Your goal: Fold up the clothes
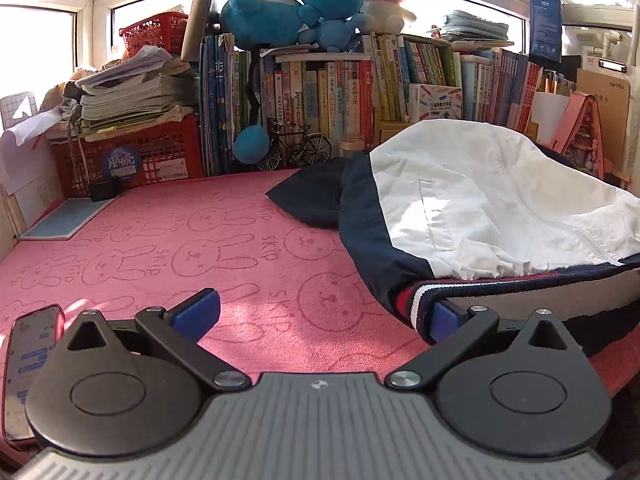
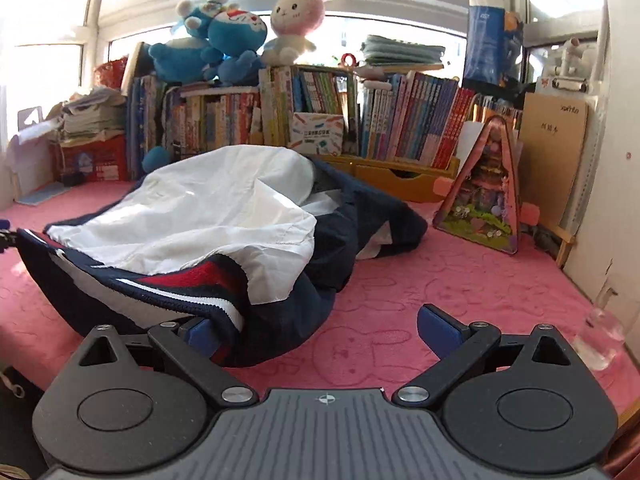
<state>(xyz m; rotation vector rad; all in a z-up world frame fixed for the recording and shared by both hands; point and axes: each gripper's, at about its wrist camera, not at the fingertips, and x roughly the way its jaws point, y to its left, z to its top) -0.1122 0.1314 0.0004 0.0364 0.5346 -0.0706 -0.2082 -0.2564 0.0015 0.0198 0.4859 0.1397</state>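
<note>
Pink terry cloth stamped with rabbit outlines covers the bench (image 1: 168,240), and on it we see the jacket (image 1: 472,200), navy and white with a red, white and navy ribbed hem (image 2: 192,284), lying in a loose heap towards the right of the left wrist view and the left of the right wrist view. Our left gripper (image 1: 320,316) has its jaws spread wide: the right blue pad sits just at the striped hem, touching or just under its edge, while the left pad stands over bare pink cloth, so nothing is clamped. Our right gripper (image 2: 320,330) is likewise released, jaws wide apart; its left pad is beside the bunched navy fabric and hem, the right pad over the bare cover, with no cloth pinched between them. A dark navy part of the jacket spills out behind the white panel. Along the back runs a row of books (image 1: 340,88) with blue plush toys (image 1: 288,4) and a pink-and-white plush rabbit (image 2: 296,20) on top, a red crate (image 1: 132,160) under stacked papers at the left, and a small model bicycle (image 1: 296,148). A phone (image 1: 32,360) lies at the near left edge, and a pink triangular toy house (image 2: 484,196) stands to the right.
</note>
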